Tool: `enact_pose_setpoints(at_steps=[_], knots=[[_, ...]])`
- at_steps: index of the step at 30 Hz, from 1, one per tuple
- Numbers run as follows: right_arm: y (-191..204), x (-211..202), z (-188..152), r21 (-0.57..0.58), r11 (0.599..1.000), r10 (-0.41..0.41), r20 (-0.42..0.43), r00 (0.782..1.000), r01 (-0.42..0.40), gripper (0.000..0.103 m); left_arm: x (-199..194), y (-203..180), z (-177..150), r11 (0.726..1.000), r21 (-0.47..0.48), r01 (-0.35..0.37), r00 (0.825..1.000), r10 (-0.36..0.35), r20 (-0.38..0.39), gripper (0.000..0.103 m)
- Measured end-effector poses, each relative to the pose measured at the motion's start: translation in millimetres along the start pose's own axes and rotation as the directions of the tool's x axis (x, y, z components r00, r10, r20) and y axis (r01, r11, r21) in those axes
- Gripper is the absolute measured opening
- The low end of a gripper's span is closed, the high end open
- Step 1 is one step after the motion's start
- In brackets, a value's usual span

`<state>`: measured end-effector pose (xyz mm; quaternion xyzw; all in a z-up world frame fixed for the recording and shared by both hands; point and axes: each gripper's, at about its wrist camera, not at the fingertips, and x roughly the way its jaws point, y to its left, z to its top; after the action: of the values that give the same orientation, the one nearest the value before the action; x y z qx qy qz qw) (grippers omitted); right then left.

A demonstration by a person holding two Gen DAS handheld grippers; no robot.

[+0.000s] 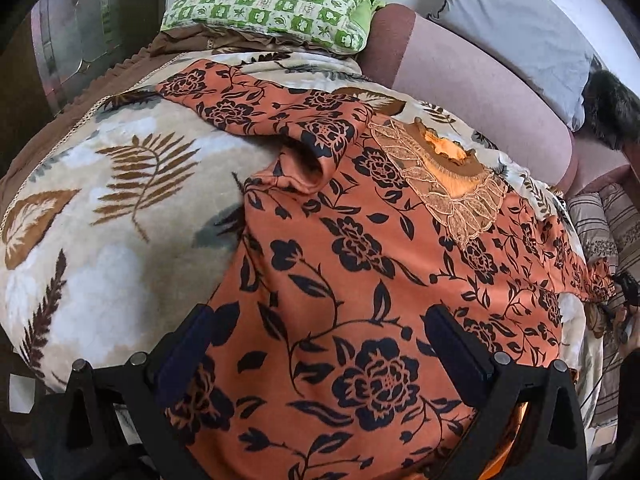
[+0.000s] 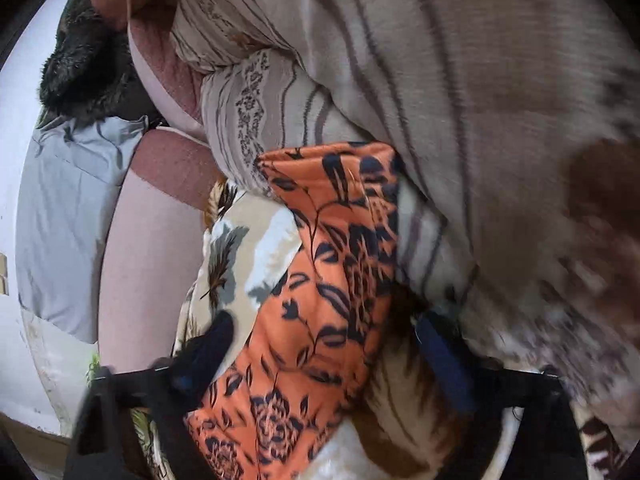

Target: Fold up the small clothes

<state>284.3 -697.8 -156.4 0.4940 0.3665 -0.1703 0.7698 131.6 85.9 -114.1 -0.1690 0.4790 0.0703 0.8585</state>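
An orange top with black flower print [image 1: 340, 264] lies spread on a leaf-print blanket [image 1: 112, 208] on a bed. It has a lace collar [image 1: 444, 176]. Its left sleeve [image 1: 256, 96] is folded back across the shoulder. My left gripper [image 1: 320, 320] is open just above the top's lower body, fingers wide apart. In the right wrist view the top's right sleeve [image 2: 320, 300] runs between the fingers of my right gripper [image 2: 324, 340], which is open, its jaws either side of the sleeve. That view is blurred.
A green checked pillow [image 1: 272, 0] and a grey pillow [image 1: 516, 40] lie at the head of the bed. A striped beige quilt [image 2: 440, 100] is bunched beside the sleeve. A black furry item [image 1: 616, 112] sits at the far right.
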Motion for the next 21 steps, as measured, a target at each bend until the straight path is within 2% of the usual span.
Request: enact_pose_setpoints(at_steps=[1, 3, 6, 7, 8, 9, 10, 14, 16, 18, 21], knots=[[-1.6, 9.2, 3.2, 0.013, 1.0, -0.014, -0.013, 1.0, 0.014, 0.039, 1.7, -0.8, 1.3, 1.0, 0.004, -0.002, 1.0, 0.002, 0.001, 0.103], [-5.7, 19.0, 3.7, 0.033, 0.998, -0.06, -0.02, 0.998, 0.061, 0.038, 4.3, -2.0, 2.8, 1.0, 0.01, -0.006, 1.0, 0.006, 0.006, 0.103], [-5.6, 20.4, 4.7, 0.028, 0.998, -0.064, 0.029, 0.998, 0.063, 0.038, 6.5, -2.8, 3.8, 1.0, 0.02, -0.005, 1.0, 0.005, 0.007, 0.103], [-4.7, 19.6, 5.1, 0.029, 0.998, -0.052, 0.042, 0.998, 0.051, 0.034, 7.0, -2.8, 4.0, 1.0, 0.027, -0.01, 1.0, 0.01, 0.008, 0.103], [-2.6, 19.0, 4.6, 0.023, 0.998, -0.055, 0.049, 0.997, 0.054, 0.028, 7.2, -2.5, 4.3, 0.999, 0.033, -0.016, 1.0, 0.016, 0.009, 0.103], [1.5, 18.5, 4.6, 0.006, 0.998, -0.069, 0.059, 0.996, 0.068, 0.01, 7.2, -2.0, 4.6, 0.999, 0.034, -0.019, 1.0, 0.018, 0.011, 0.103], [6.9, 15.9, 3.7, -0.015, 0.997, -0.075, 0.072, 0.995, 0.077, 0.006, 7.1, -0.3, 5.0, 0.999, 0.031, -0.02, 1.0, 0.02, 0.015, 0.103], [42.5, -0.4, -5.8, -0.139, 0.987, -0.065, 0.114, 0.991, 0.08, 0.005, 6.5, 10.3, 6.2, 1.0, -0.008, -0.017, 1.0, 0.017, 0.013, 0.103], [75.6, -16.6, -19.9, -0.238, 0.97, -0.024, 0.13, 0.991, 0.055, 0.005, 2.6, 17.4, 6.2, 1.0, -0.027, -0.011, 1.0, 0.012, 0.025, 0.103], [114.5, -33.5, -43.7, -0.34, 0.94, 0.035, 0.133, 0.99, 0.012, 0.005, -0.9, 23.4, 6.5, 0.999, -0.042, -0.005, 0.999, 0.006, 0.034, 0.103], [181.5, -62.5, -105.3, -0.501, 0.861, 0.153, 0.09, 0.984, -0.089, 0.005, -9.4, 35.8, 6.7, 0.997, -0.076, 0.019, 0.998, -0.015, 0.053, 0.103]])
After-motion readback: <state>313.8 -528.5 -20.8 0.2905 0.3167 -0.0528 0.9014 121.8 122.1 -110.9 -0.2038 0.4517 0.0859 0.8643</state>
